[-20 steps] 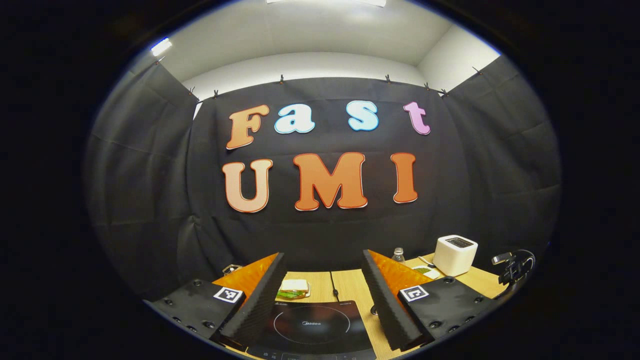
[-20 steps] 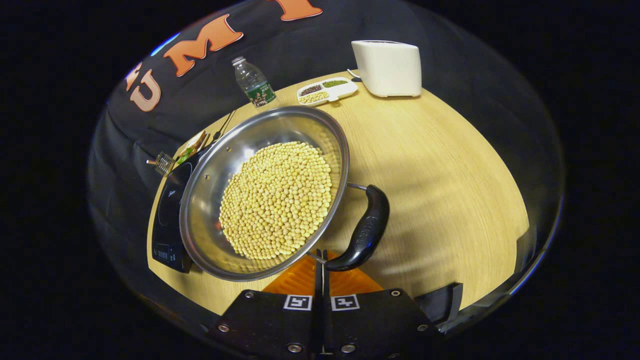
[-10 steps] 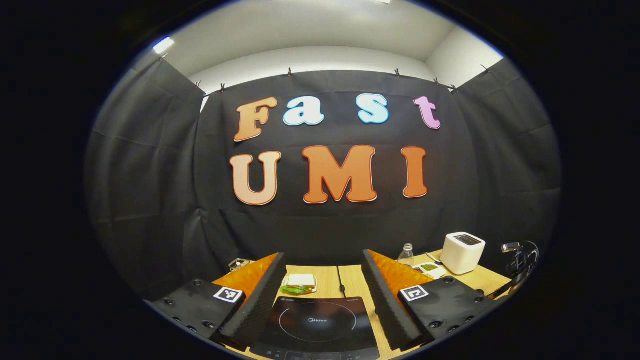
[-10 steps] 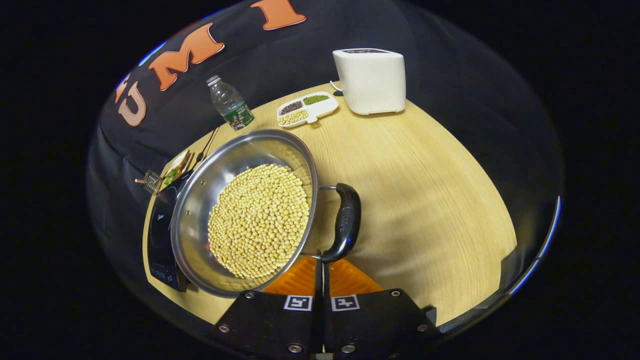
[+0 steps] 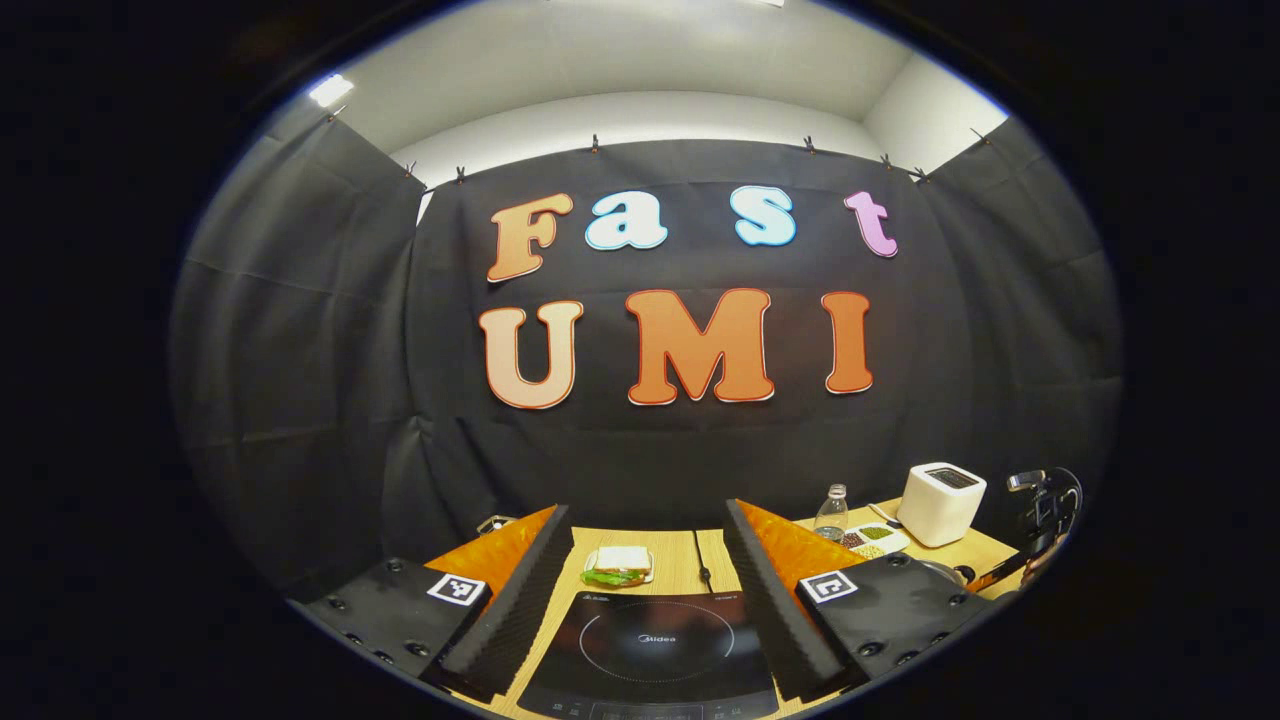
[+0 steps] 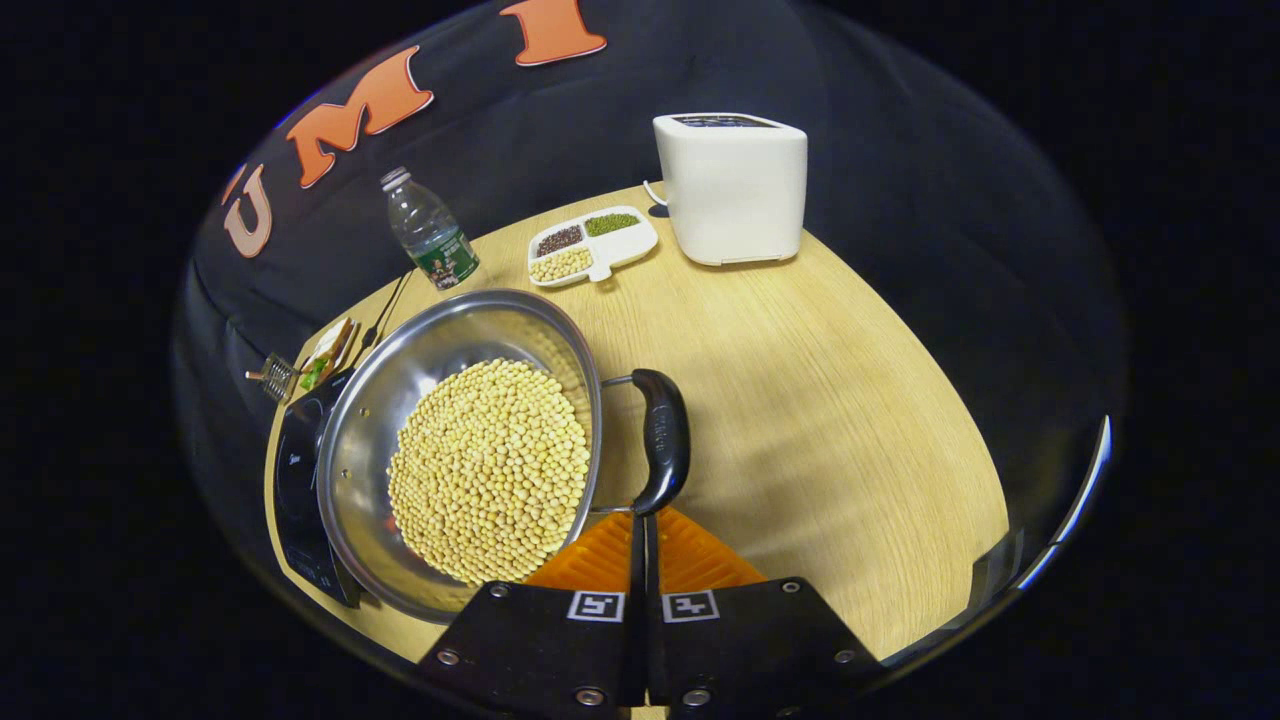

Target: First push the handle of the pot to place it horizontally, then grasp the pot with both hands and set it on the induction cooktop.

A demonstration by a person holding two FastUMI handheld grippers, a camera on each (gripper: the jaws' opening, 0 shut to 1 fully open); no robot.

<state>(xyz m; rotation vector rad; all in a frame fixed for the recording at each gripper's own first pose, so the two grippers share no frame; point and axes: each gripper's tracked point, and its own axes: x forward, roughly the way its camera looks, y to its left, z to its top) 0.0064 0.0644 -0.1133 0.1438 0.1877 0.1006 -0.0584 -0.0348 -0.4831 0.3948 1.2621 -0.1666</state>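
Note:
In the right gripper view a steel pot [image 6: 360, 440] full of yellow beans sits on the wooden table [image 6: 830, 420], its left side over the black induction cooktop [image 6: 295, 490]. Its black handle [image 6: 664, 440] arcs along the pot's right side. My right gripper [image 6: 641, 522] is shut with nothing held, its tips touching the handle's near end. In the left gripper view my left gripper [image 5: 645, 578] hovers open over the cooktop [image 5: 650, 650], nothing between its fingers.
A white toaster [image 6: 730, 185], a divided tray of beans [image 6: 590, 245] and a water bottle [image 6: 425, 230] stand at the table's far side. A sandwich on a plate [image 5: 620, 566] lies behind the cooktop. The cooktop's cord [image 5: 702, 560] runs back toward the wall.
The right gripper has pushed the handle's near end, and the pot has turned so the handle swung round to run straight away from the gripper. The left gripper shifted slightly over the cooktop, still open.

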